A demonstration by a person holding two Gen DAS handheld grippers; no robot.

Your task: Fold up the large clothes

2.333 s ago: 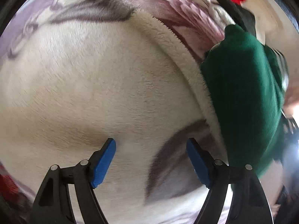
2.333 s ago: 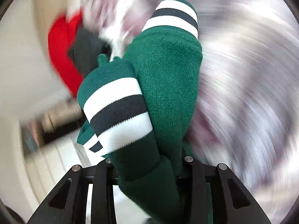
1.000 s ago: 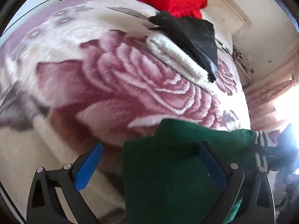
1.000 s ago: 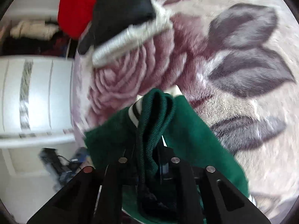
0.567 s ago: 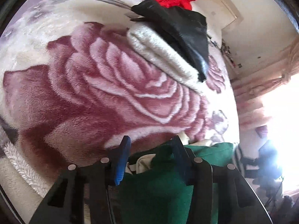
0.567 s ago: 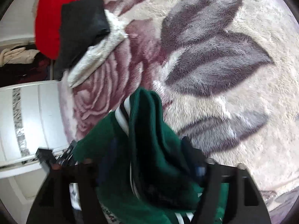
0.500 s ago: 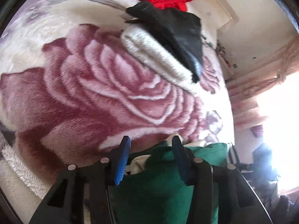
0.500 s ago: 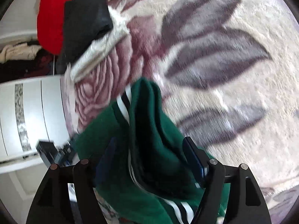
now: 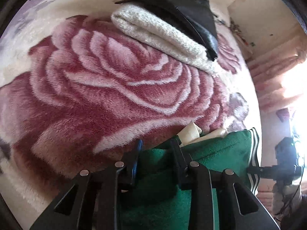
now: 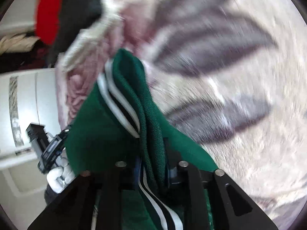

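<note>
Between both tools' closed jaws, left tool [image 9: 156,147] and right tool [image 10: 152,159], sits the green sweater [image 9: 211,149].

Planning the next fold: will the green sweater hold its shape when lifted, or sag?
Likely sags: the green sweater already drapes limply from the right gripper. Its thick knit bunches inside the left gripper, so probably bulky, not slippery. The striped ribbed edge looks firmer to pinch.

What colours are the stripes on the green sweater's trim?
White and black, clearest in the right wrist view on the green sweater.
</note>
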